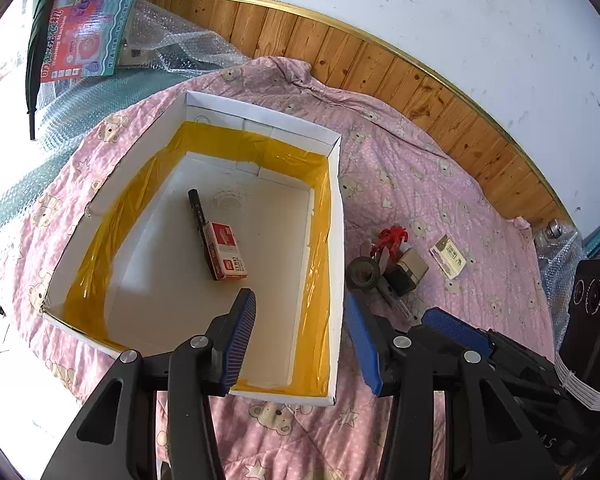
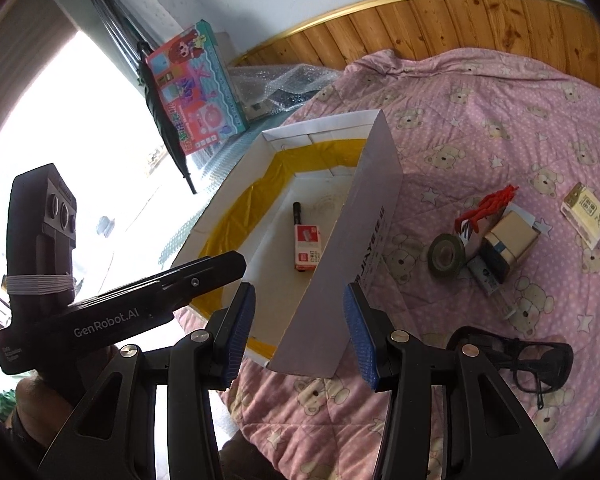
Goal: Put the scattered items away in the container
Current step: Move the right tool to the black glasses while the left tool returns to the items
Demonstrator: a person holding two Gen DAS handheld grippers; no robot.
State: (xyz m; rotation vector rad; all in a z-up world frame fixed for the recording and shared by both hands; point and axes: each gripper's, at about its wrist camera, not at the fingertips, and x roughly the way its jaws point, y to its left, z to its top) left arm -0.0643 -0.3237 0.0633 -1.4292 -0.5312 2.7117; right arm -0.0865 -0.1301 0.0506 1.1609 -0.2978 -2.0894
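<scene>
Container [image 1: 336, 216] sits on bed, marker and staple box inside. Both tongs, left [image 1: 304, 340] and right [image 2: 300, 332], gape empty. Next: take tape roll [image 2: 446, 256] by its rim.

One white box [image 1: 336, 240] is sitting on the bed, holding one black marker [image 1: 196, 208] and one red staple box [image 1: 226, 250]. One tape roll [image 1: 363, 273], one red figure [image 1: 392, 238], one cream card [image 1: 448, 256] and one pair of glasses [image 2: 540, 360] are lying outside it.

A box [image 1: 336, 240] was set on the quilt [image 1: 400, 168] — a pen [image 1: 198, 216] and staple packet [image 1: 226, 250] inside, touching; tape [image 1: 363, 273], cartons and a card [image 1: 448, 256] were clustered right of it.
</scene>
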